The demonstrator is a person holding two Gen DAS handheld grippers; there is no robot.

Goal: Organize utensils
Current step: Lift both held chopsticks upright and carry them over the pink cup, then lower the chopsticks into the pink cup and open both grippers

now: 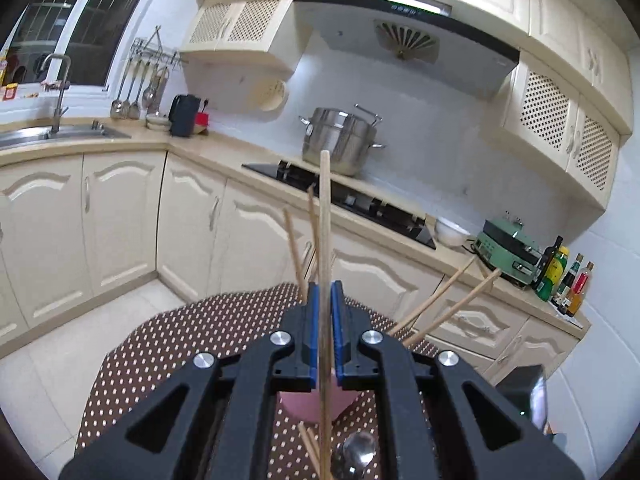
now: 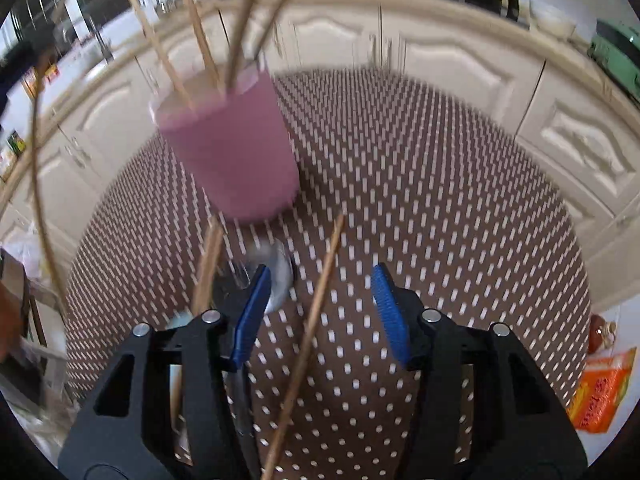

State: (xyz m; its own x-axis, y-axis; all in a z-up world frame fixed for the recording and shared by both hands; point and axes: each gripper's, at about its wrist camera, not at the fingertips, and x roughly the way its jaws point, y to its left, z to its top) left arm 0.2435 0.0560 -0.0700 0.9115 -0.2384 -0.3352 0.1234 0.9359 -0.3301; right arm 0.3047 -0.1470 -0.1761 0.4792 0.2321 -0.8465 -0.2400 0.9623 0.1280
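My left gripper [image 1: 325, 286] is shut on a wooden chopstick [image 1: 325, 208] that stands upright between its blue pads. Under it sits a pink cup [image 1: 308, 406] with several chopsticks [image 1: 448, 306] leaning out. In the blurred right wrist view the same pink cup [image 2: 236, 152] stands on the dotted brown tablecloth [image 2: 440, 200]. My right gripper [image 2: 320, 300] is open above the cloth. A loose chopstick [image 2: 316, 312] runs between its fingers and touches neither pad. A metal spoon [image 2: 278, 276] lies by the left finger, and another chopstick [image 2: 208, 264] lies left of it.
The round table edge drops off to cream cabinets [image 1: 120, 220] and a tiled floor. Behind it a counter carries a black hob [image 1: 360, 200], a steel pot [image 1: 340, 140] and bottles [image 1: 560, 276]. An orange box [image 2: 604, 392] sits beyond the table's right edge.
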